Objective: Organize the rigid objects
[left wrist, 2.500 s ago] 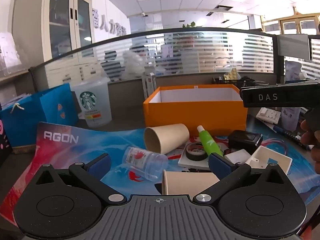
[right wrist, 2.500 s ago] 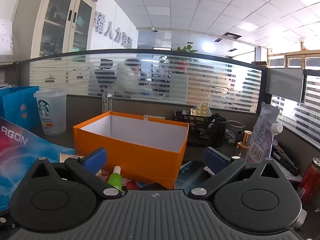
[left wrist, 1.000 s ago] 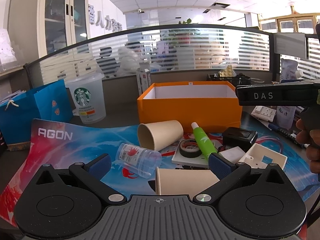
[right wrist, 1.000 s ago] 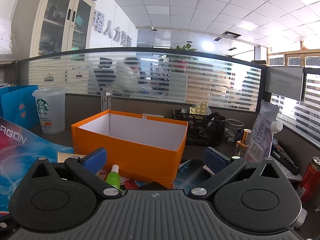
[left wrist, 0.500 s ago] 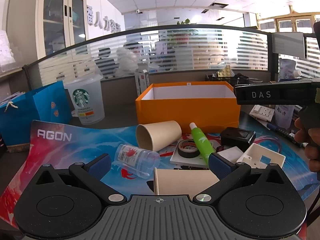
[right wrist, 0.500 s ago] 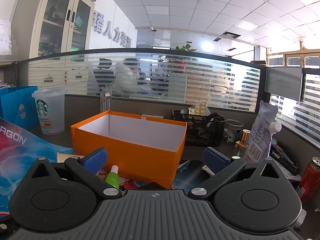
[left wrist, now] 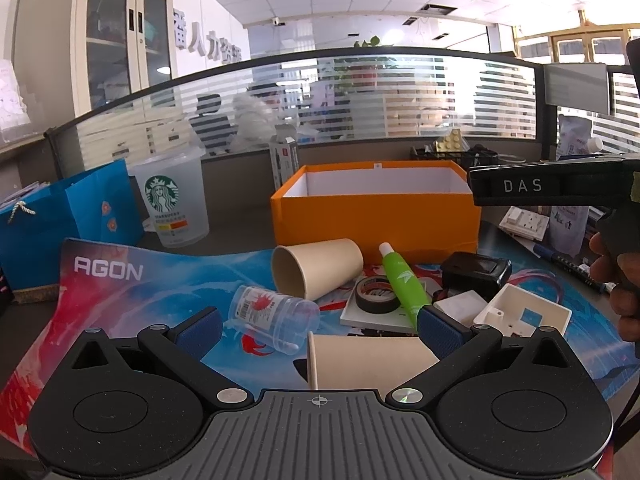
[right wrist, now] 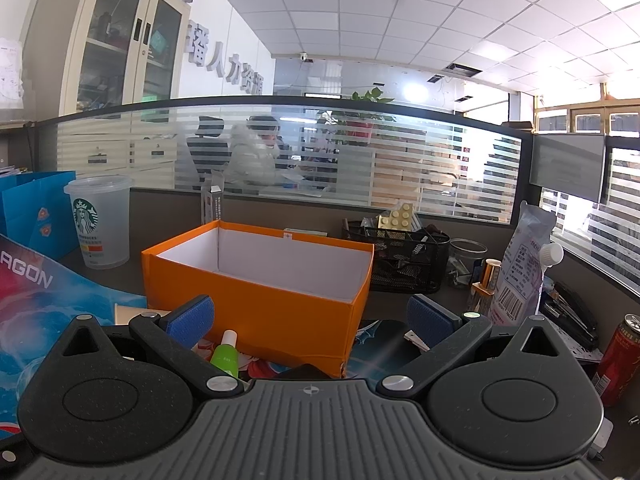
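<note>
An open orange box [left wrist: 376, 216] with a white inside stands at the back of the mat; it also shows in the right wrist view [right wrist: 256, 292]. In front of it lie two paper cups on their sides [left wrist: 320, 266] [left wrist: 368, 364], a clear plastic jar [left wrist: 276, 314], a green tube [left wrist: 402, 286], a roll of black tape [left wrist: 376, 294], a black case [left wrist: 476, 272] and white wall plates [left wrist: 524, 314]. My left gripper [left wrist: 318, 328] is open and empty, with the near paper cup between its fingers. My right gripper [right wrist: 308, 318] is open and empty, above the box's near edge.
A Starbucks cup [left wrist: 174, 200] and a blue paper bag [left wrist: 68, 220] stand at the left. A black mesh organiser [right wrist: 400, 256], a white pouch [right wrist: 528, 264] and a red can [right wrist: 620, 364] crowd the right. The right gripper's body [left wrist: 552, 184] shows at the left view's right edge.
The left gripper has drifted slightly to the right and back, so the objects have slid a little left in its view. The right gripper has hardly moved. Both stay open.
</note>
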`<state>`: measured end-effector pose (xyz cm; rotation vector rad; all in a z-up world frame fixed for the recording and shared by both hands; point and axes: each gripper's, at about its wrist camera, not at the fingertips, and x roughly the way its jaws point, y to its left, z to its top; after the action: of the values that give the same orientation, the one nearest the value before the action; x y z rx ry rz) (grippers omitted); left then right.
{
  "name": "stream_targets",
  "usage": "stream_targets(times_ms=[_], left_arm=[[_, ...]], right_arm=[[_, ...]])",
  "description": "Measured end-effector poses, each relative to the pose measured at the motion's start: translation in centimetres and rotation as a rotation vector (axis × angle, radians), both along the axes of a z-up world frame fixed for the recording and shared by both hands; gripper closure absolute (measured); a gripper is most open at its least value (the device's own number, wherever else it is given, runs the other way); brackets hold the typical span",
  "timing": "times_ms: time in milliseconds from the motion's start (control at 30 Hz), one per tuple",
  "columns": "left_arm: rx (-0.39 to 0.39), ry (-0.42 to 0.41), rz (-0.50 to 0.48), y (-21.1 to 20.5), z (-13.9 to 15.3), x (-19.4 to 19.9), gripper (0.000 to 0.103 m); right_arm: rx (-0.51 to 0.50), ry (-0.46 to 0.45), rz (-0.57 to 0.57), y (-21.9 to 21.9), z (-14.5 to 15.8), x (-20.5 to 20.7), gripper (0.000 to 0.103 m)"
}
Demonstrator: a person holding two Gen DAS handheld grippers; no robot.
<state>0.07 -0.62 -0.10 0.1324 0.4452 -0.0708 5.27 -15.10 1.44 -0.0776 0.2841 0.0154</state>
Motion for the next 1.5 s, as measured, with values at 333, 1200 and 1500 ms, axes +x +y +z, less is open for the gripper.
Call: stream_targets(times_ms=[333, 1200, 1500], left_arm=[[0.004, 0.009, -0.006, 0.1, -0.5, -0.1, 0.000], [0.077, 0.020, -0.186, -0.1, -5.8, 2.2, 0.000], [0.063, 0.049, -0.258, -1.3, -6.5, 2.9, 0.000]], right_arm=[[0.000, 0.002, -0.001, 0.2, 0.1, 0.1, 0.000], [-0.077, 0.082, 0.335, -1.6, -3.9, -2.1, 0.000], [-0.289, 0.110, 0.273, -1.2, -7.7, -3.4, 0.000]])
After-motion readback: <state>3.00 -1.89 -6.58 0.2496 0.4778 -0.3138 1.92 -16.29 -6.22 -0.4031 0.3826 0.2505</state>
